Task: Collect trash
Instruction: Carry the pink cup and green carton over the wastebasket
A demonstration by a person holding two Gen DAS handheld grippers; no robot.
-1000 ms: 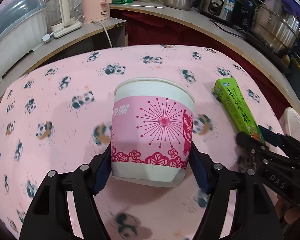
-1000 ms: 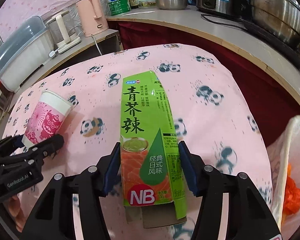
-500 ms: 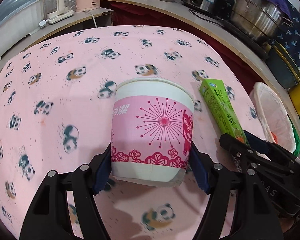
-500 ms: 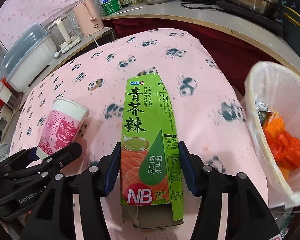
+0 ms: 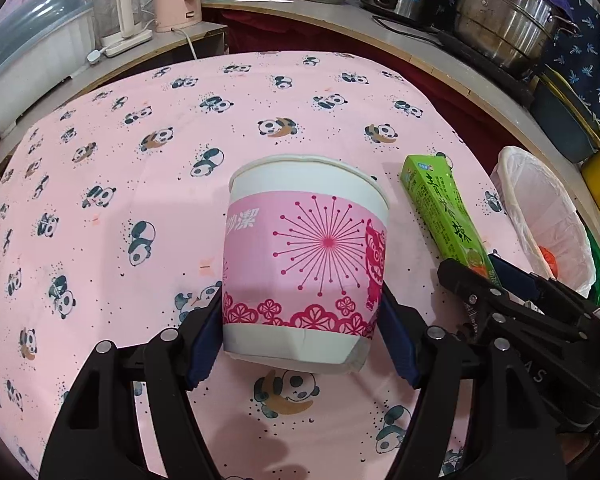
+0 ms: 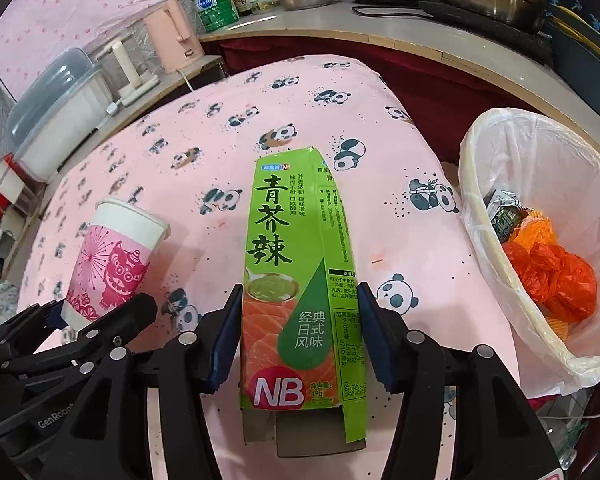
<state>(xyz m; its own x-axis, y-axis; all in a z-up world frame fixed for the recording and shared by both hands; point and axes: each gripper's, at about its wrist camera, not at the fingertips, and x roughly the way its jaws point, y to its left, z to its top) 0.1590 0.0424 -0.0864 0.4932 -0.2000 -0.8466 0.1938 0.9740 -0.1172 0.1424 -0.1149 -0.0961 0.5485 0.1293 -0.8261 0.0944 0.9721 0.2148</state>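
Left gripper point(image 5: 302, 344) angled steeply down, fingers point(image 5: 202, 344) clamped on cup point(image 5: 306, 264) near its base, cup held above pink surface point(image 5: 140, 184). Right gripper point(image 6: 298, 340) alongside, same downward tilt, fingers clamped on green box point(image 6: 300, 280), lifted near surface edge. Bin point(image 6: 476, 200) just right of box.

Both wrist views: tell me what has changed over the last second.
Both hands carried their loads across the pink table toward the lined trash bin, which has come into view on the right. Nothing was picked up or released: the left gripper stays clamped on the paper cup, the right gripper on the green box.
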